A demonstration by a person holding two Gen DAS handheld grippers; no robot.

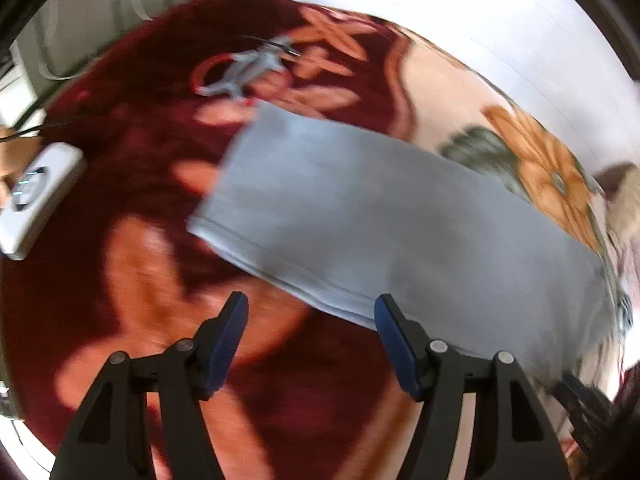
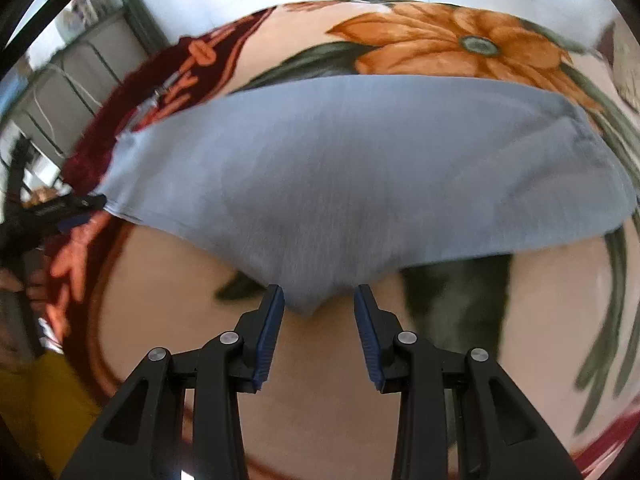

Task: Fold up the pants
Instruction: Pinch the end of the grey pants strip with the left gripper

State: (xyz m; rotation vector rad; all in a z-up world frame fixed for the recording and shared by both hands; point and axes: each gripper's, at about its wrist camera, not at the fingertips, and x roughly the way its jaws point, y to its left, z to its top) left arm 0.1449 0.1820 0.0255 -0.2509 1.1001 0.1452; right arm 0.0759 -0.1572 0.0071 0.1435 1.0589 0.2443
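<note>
The pants (image 1: pixel 360 220) lie folded into a grey band on the flowered blanket (image 1: pixel 120 300). The left gripper (image 1: pixel 312 304) hangs with jaws spread and empty, the pants' hem at about one o'clock from it. The right gripper (image 2: pixel 319 294) is parted too, a point of cloth between its pads (image 2: pixel 272 320), untouched. A white remote (image 1: pixel 36 192) lies at nine o'clock.

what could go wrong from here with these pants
The pants lie in a folded strip on the floral blanket, and neither gripper grips them. A tip of fabric sags between the right gripper fingers, so closing may pinch one layer and pull the fold apart. The left gripper is open at the hem, beside a remote and scissors that dragged cloth could catch.
</note>
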